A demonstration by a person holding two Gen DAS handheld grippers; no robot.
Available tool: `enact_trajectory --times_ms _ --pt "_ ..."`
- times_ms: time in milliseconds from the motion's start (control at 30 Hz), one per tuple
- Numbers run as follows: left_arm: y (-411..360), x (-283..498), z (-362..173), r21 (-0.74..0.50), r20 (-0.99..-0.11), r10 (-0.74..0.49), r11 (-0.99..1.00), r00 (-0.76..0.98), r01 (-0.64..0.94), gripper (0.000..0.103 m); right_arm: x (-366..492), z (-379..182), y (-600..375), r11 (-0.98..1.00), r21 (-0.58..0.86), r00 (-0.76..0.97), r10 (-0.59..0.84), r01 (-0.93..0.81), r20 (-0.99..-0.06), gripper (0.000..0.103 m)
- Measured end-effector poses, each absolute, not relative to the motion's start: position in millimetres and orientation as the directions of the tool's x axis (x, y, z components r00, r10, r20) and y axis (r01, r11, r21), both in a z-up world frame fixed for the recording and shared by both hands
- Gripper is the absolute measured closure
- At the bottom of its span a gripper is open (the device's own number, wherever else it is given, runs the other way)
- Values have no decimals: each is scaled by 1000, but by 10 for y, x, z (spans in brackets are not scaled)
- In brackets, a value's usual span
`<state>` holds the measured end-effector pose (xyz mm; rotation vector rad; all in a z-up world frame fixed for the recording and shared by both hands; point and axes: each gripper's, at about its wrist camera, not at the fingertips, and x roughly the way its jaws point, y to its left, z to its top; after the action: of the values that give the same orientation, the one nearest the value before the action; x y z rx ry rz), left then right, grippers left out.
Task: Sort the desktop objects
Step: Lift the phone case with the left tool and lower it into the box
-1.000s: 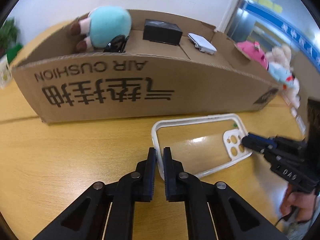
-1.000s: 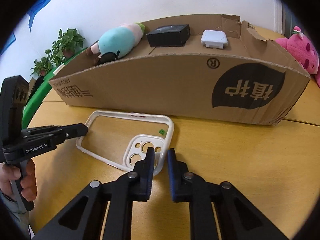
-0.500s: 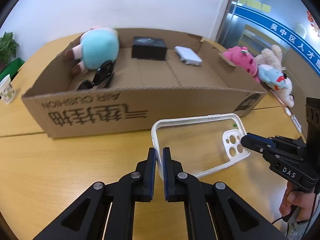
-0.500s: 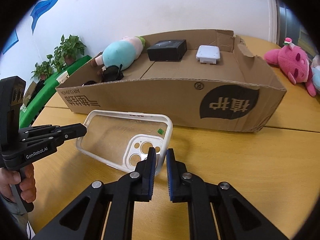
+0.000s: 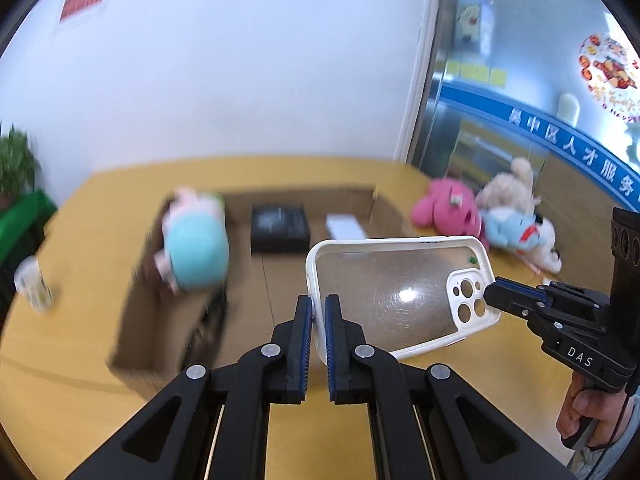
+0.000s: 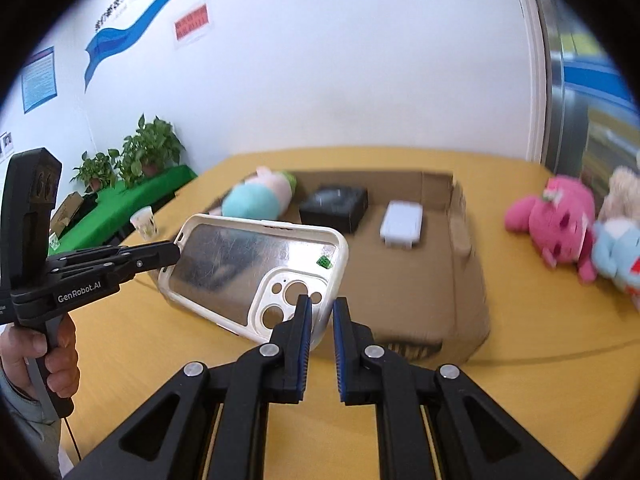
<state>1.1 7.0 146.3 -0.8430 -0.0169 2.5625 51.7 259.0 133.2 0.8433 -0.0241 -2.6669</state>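
Phone case point(image 5: 396, 292) is pinched at opposite ends by left gripper point(image 5: 315, 320) and right gripper point(image 6: 320, 320), above the cardboard box point(image 6: 460, 280). Uneven pulling could twist it loose.

Landmark: wooden table point(image 6: 540, 380). Potted plants point(image 6: 132, 158) on green-covered surface point(image 6: 120, 200), off table's far left edge. Red notice point(image 6: 192, 22) and blue wall banner point(image 6: 120, 32) on white wall behind table. Glass door point(image 5: 520, 120) beyond its right end.
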Motion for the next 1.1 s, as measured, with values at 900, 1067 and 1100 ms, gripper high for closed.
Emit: enact_trajectory --times_ms 900,1067,1100 --pt "155 -1970 1220 -128 -734 309 -938 -605 -323 99 -1580 1321 2323 -917 167 -586 -364 363 -724 92" --pt "259 -2181 725 -134 -814 288 -938 -505 -318 100 -1857 917 2377 -915 227 -499 -376 334 -781 92" --pt "289 -2221 638 -132 -828 280 -939 -485 -317 100 -1904 856 2381 -916 229 -484 -372 330 -792 92"
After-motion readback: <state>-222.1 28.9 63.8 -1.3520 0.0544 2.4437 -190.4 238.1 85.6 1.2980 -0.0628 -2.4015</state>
